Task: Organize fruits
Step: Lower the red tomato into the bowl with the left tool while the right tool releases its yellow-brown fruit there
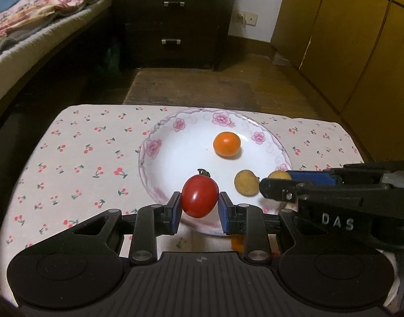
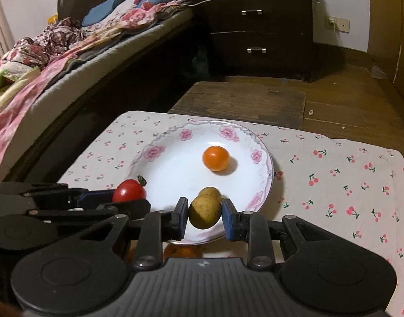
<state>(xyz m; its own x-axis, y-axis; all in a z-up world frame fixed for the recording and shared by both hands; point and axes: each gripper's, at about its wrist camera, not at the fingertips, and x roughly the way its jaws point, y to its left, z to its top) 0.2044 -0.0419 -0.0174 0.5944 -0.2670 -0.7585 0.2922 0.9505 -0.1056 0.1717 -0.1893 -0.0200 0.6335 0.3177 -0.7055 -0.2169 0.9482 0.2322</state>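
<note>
My left gripper [image 1: 200,207] is shut on a red cherry tomato [image 1: 200,196] with a dark stem, held over the near edge of a white plate with a pink flower rim [image 1: 152,145]. On the plate lie an orange round fruit [image 1: 227,144] and a yellow-brown fruit [image 1: 246,182]. My right gripper [image 2: 205,215] is shut on a second yellow-brown fruit [image 2: 205,211], also over the plate's near rim [image 2: 265,158]. The right wrist view shows the orange fruit [image 2: 216,158], the lying yellow-brown fruit [image 2: 209,192], and the left gripper [image 2: 130,196] with the tomato [image 2: 129,190] at left.
The plate stands on a small table under a white cherry-print cloth [image 1: 77,153]. Something orange [image 2: 180,252] shows partly below the plate's near edge. Past the table are wooden floor, a dark nightstand [image 1: 172,23], a bed [image 2: 69,60] at left and yellow cupboards [image 1: 347,39] at right.
</note>
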